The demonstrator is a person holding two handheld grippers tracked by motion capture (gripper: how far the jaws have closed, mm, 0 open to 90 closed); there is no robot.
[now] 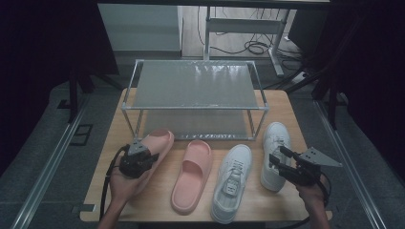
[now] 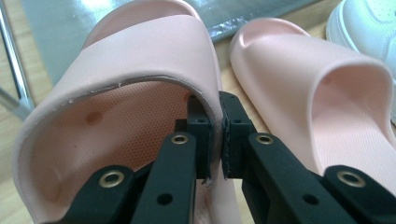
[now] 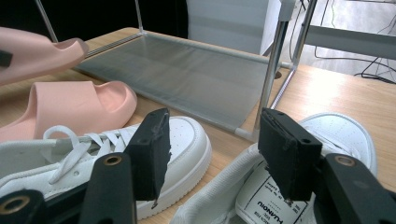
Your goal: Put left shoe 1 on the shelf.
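My left gripper is shut on the side edge of the strap of a pink slipper, one jaw inside the strap and one outside. In the high view this slipper sits at the table's left, toe towards the rack, with the left gripper at its heel end. Its mate, a second pink slipper, lies flat to the right. My right gripper stands open above the heel opening of the right white sneaker, gripping nothing; from above the right gripper hangs beside that sneaker.
A left white sneaker lies between the flat slipper and the right sneaker. A two-shelf metal shoe rack stands at the back of the wooden table, both shelves bare. Cables lie on the floor behind it.
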